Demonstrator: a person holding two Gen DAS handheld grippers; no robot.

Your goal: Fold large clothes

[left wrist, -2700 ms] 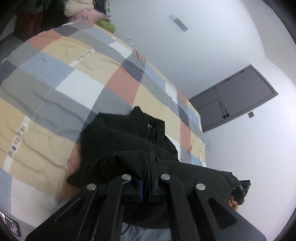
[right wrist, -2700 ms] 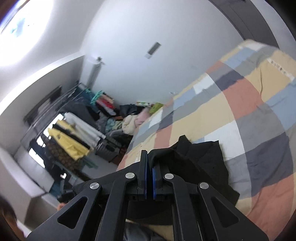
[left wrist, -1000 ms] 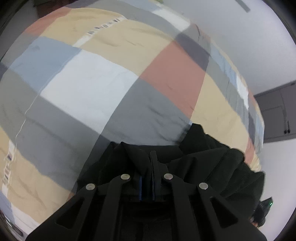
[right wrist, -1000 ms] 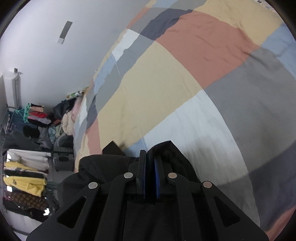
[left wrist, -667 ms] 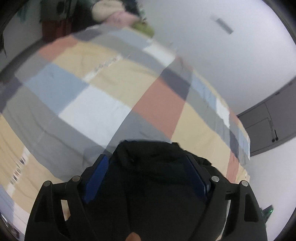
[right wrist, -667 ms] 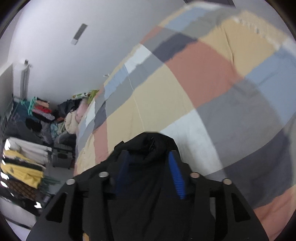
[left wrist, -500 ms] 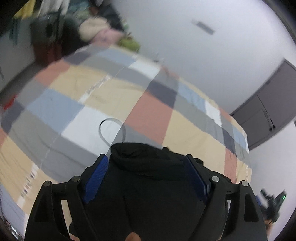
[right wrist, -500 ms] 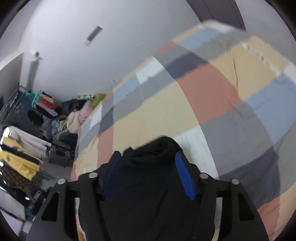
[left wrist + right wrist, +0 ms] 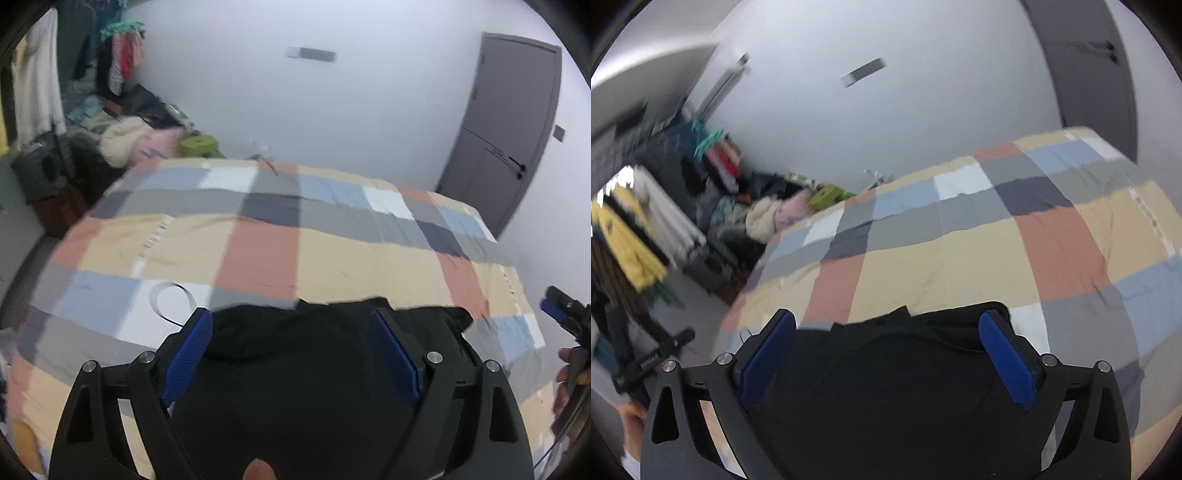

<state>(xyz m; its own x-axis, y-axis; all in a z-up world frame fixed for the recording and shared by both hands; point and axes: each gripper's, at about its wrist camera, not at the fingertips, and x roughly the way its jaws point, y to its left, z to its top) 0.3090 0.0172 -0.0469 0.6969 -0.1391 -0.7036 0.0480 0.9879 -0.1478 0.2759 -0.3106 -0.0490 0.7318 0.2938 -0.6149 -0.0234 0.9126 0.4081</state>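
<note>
A black garment (image 9: 295, 369) lies bunched on the near part of the checked bedspread (image 9: 258, 251). My left gripper (image 9: 291, 350) hangs above it. Its jaws are opening, and the blue pads (image 9: 184, 354) stand wide apart without pressing on the cloth. In the right wrist view the same garment (image 9: 886, 376) fills the gap under my right gripper (image 9: 886, 358). The right gripper's jaws are also opening, its pads (image 9: 1008, 362) free of the fabric. The right gripper (image 9: 561, 317) and a hand also show at the far right of the left wrist view.
A black cord loop (image 9: 170, 295) lies on a white patch left of the garment. A grey door (image 9: 506, 129) stands at the back right. A clothes rack (image 9: 639, 229) and a pile of clothes (image 9: 125, 140) crowd the left side of the bed.
Both grippers went from shut on the black garment to wide open. Both rose away from the bed and rolled level. The garment stays on the bedspread.
</note>
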